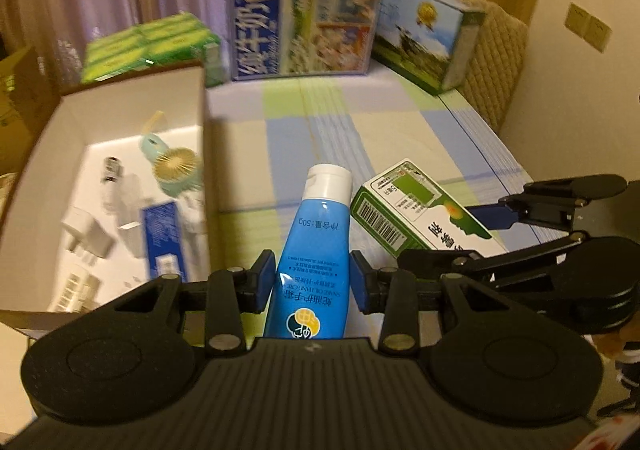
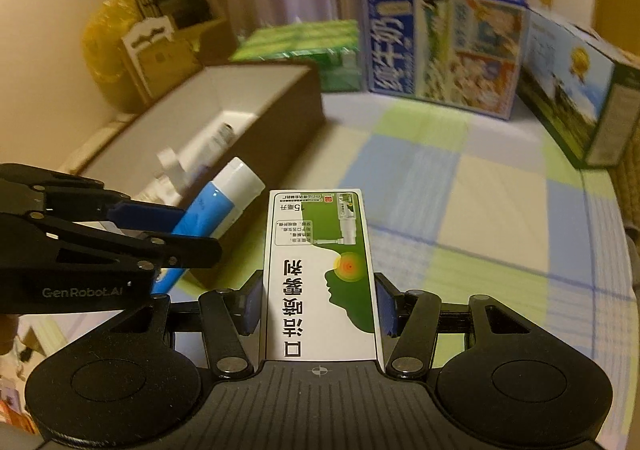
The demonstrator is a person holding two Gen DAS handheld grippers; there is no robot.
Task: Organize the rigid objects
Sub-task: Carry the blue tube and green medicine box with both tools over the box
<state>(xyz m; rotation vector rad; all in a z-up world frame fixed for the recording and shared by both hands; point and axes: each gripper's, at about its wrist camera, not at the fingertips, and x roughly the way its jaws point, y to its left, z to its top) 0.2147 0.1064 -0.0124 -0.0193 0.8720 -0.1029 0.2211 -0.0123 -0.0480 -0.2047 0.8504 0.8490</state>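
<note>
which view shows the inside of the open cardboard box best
The left wrist view: it looks down into the open cardboard box, showing its white floor with a small fan, chargers and a blue carton. The right wrist view sees the box from the side, mostly its brown wall and a strip of contents.

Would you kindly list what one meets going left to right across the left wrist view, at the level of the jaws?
Open cardboard box → blue tube held in the left gripper → green-and-white carton → right gripper.
</note>
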